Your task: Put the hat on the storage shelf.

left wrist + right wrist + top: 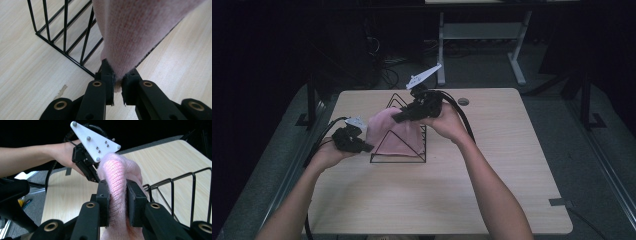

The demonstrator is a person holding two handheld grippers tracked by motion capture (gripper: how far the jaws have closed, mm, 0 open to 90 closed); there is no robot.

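Right between my right gripper's (118,202) jaws I've got the pink knit cloth (120,182) pinched, left gripper (117,83) clamping its lower edge beside the wire rack (65,37).

A light wooden desk (512,165) stands on a grey floor (562,110). Behind it is a white desk frame (482,37) with dark cables (387,70) nearby.

A pink knitted cloth (394,132) hangs draped over a black wire rack (404,150) standing toward the far left part of a pale wooden table (492,170), its left corner and upper fold pinched and stretched taut across the rack's triangular frame.
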